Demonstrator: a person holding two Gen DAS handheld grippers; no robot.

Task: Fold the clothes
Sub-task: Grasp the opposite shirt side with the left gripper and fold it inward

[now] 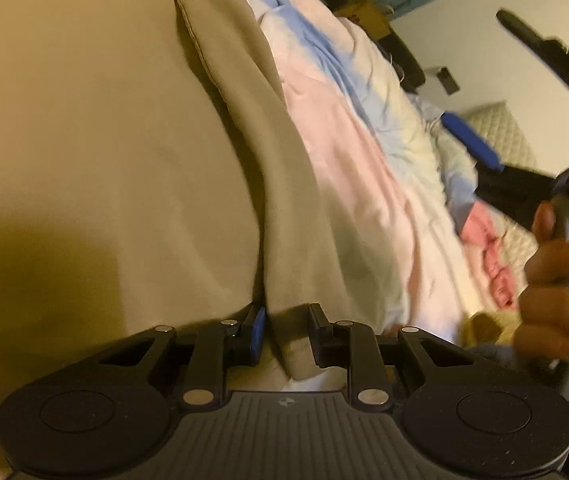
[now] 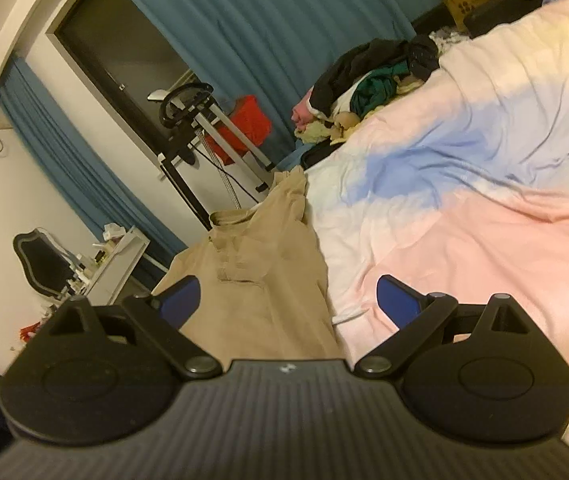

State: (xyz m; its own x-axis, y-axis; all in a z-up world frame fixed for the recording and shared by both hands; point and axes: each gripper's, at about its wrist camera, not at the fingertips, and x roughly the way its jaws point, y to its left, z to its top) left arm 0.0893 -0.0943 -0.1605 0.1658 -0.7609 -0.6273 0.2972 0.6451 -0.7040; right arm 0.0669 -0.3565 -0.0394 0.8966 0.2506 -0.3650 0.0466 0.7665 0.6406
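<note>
Left gripper (image 1: 284, 334): our fingers stand nearly closed, a fold of the beige garment (image 1: 124, 140) between them; the gap looks slightly wider than the cloth, so we cannot be sure the pinch is firm. Right gripper (image 2: 288, 300): fingers spread wide, nothing in them, hovering over the beige cloth.

The garment (image 2: 260, 264) lies stretched along the edge of the pastel duvet (image 2: 484, 180), its collar (image 2: 228, 218) at the far end, one long side rolled over near the left fingers. A heap of other clothes (image 2: 364, 80) sits at the far side of the bed.

To do this well, we judge: tighten the left pinch on the edge only, not the duvet beneath; bring the right fingers onto the matching edge, keep both hands level, and hold the cloth taut so the crease runs straight.
</note>
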